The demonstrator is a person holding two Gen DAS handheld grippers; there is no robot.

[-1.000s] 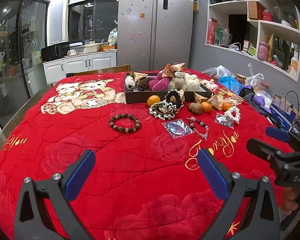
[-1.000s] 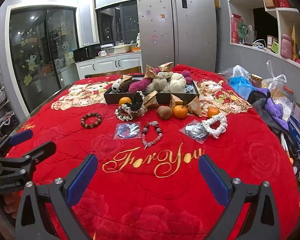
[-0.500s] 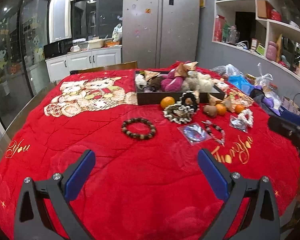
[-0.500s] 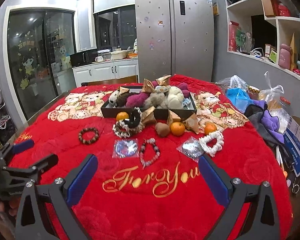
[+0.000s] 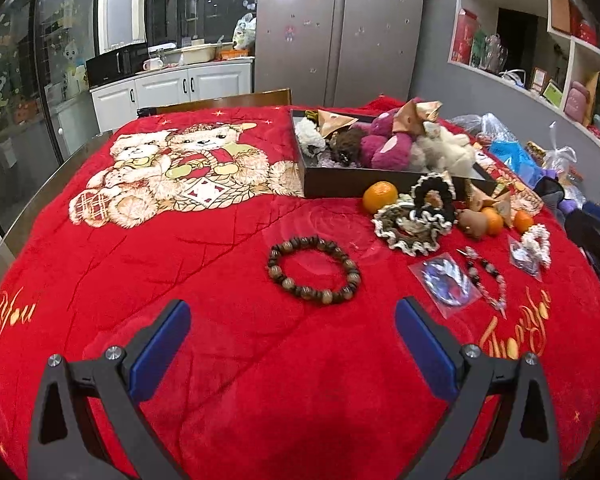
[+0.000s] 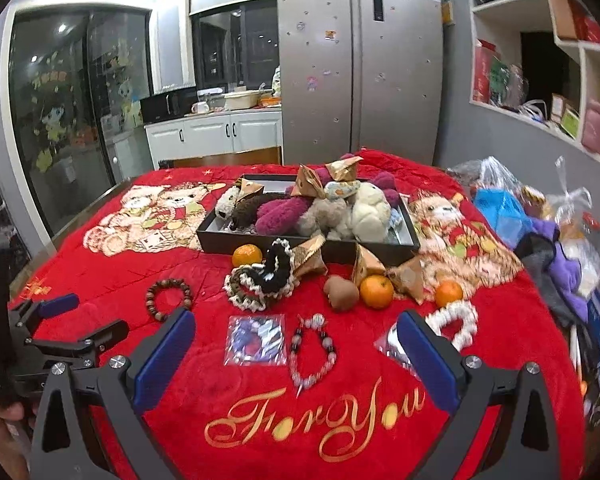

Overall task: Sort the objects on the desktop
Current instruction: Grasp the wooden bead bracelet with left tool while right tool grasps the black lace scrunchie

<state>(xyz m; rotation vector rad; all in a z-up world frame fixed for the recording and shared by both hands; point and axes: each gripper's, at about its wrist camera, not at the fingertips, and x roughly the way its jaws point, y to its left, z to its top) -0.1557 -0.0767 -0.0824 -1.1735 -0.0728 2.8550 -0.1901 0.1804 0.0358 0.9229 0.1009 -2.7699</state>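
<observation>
Left gripper and right gripper: jaws spread, empty. Red blanket reads "For You" at 6 o'clock.

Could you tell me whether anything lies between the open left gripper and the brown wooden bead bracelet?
Nothing visible does. Only bare red blanket separates the left gripper from the wooden bead bracelet; the scrunchies lie beyond, to its right.
</observation>
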